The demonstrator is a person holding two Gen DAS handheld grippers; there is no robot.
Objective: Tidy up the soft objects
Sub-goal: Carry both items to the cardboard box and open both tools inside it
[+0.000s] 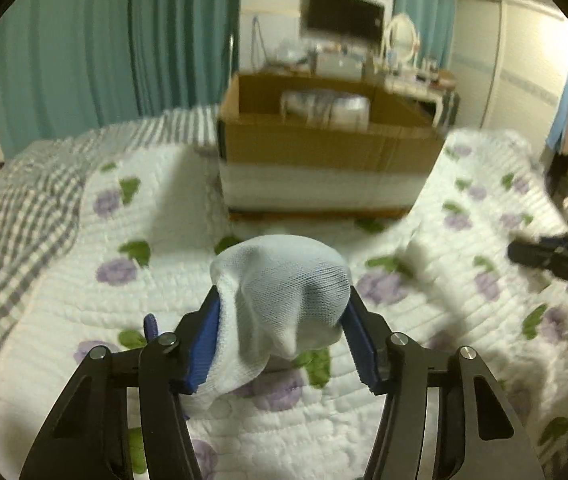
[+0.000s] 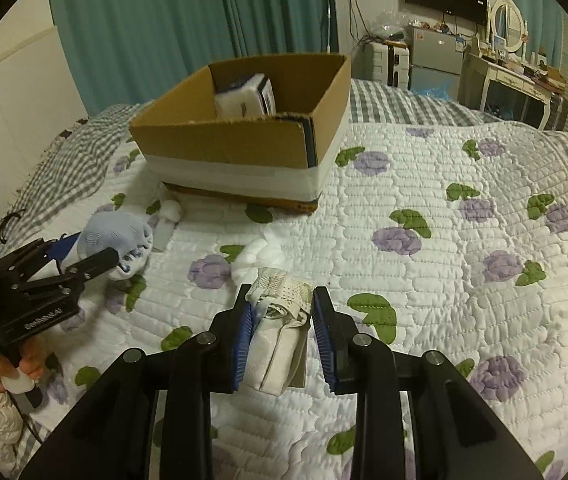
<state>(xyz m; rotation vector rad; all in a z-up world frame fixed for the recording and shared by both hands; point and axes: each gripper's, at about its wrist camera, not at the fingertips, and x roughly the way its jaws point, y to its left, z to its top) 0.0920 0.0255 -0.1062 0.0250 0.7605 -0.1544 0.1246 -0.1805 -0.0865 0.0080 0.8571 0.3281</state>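
The left gripper (image 1: 284, 304) pinches a pale blue sock bundle (image 1: 284, 300) above the quilt (image 1: 464, 184); the right gripper (image 2: 281, 312) pinches a white sock roll (image 2: 279, 332); each should clear the cardboard box (image 2: 223, 144) rim near the quilt's far edge before release, one at a time.

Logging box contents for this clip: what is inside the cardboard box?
The cardboard box holds one white padded item with dark edging, leaning against the far wall. Its near wall hides the floor, so anything else is unseen.
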